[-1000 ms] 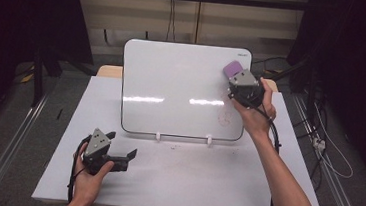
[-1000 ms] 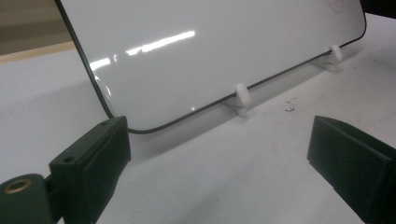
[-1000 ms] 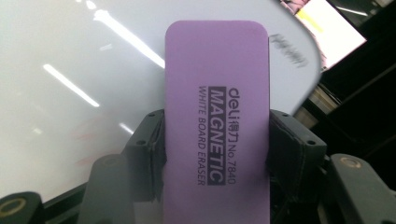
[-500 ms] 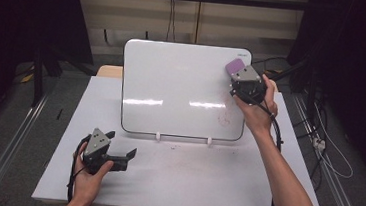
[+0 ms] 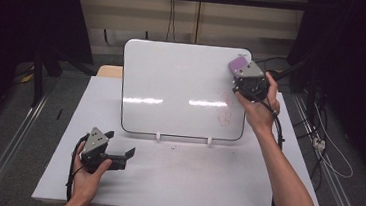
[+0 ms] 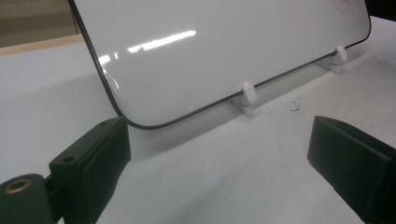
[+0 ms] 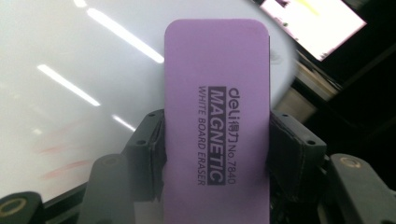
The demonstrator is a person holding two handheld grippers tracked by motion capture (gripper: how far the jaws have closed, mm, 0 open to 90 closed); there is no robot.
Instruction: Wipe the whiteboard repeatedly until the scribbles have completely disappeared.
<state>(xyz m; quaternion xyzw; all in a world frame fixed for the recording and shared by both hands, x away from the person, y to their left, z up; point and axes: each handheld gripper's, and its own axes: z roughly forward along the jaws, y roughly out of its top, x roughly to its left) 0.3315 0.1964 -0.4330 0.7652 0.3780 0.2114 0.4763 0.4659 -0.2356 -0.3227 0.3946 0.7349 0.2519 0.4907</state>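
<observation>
While the left tool [image 5: 125, 154] rests open near the table's [image 5: 189, 179] front-left corner, the right tool [image 5: 241, 73] clamps a purple rectangular magnetic eraser [image 5: 238, 64] at the glossy whiteboard's [image 5: 182, 88] upper right; wiping the faint red marks [image 5: 226, 114] below likely comes next

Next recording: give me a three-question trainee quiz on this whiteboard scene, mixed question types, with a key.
1. True or false: the right gripper is shut on the purple eraser.
2. Where on the whiteboard do faint red marks remain?
A. upper left
B. lower right
C. centre
3. Fill in: the left gripper sits low over the white table with its jaws ____.

Key:
1. True; the jaws clamp the eraser's long sides.
2. B
3. Open, nothing between them.
</observation>
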